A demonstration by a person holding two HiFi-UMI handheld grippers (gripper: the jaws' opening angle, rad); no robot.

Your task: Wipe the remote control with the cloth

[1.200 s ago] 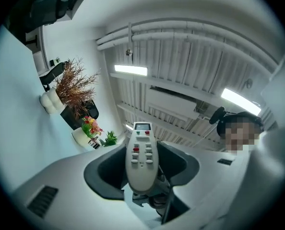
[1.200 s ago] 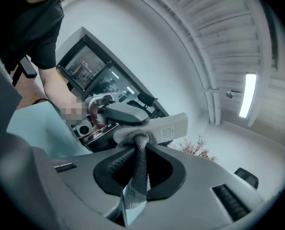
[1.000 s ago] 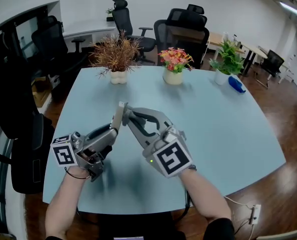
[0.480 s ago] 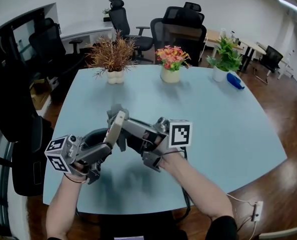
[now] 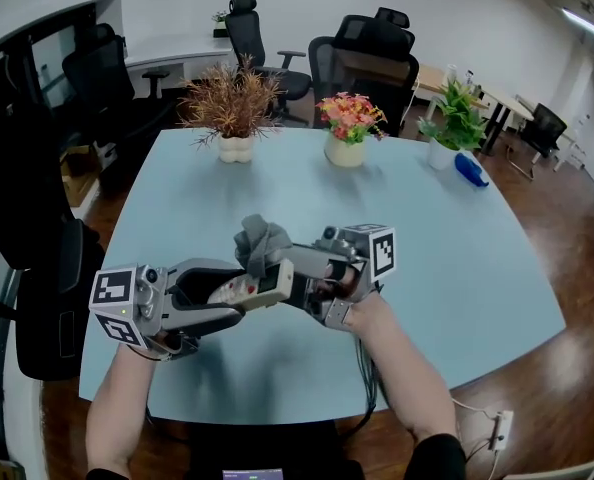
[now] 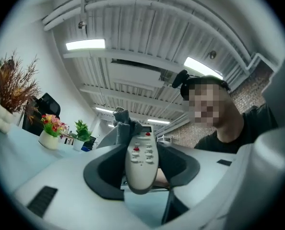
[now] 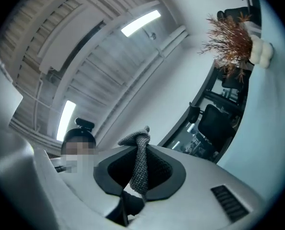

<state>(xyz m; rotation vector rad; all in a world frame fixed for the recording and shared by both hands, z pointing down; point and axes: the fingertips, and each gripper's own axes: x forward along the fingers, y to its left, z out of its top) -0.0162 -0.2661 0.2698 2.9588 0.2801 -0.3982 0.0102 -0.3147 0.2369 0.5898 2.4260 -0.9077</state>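
Note:
A pale grey remote control (image 5: 252,289) with red buttons is held level above the light blue table (image 5: 457,268), buttons facing up. My left gripper (image 5: 269,286) is shut on it from the left. In the left gripper view the remote (image 6: 141,158) stands between the jaws of that gripper (image 6: 141,172). A grey knitted cloth (image 5: 260,242) bunches up over the remote's far end, and my right gripper (image 5: 269,260) is shut on it from the right. The cloth (image 7: 140,166) hangs pinched in the right gripper (image 7: 139,177) in that gripper's own view. Whether cloth and remote touch I cannot tell.
At the table's far side stand a dried plant in a white vase (image 5: 233,108), a pot of flowers (image 5: 349,128), a green plant (image 5: 457,118) and a blue object (image 5: 472,168). Black office chairs (image 5: 362,53) stand behind the table.
The left gripper tipped the remote from upright to lying level with its buttons up. The right gripper rolled over, its marker cube now at the right, and brought the cloth above the remote.

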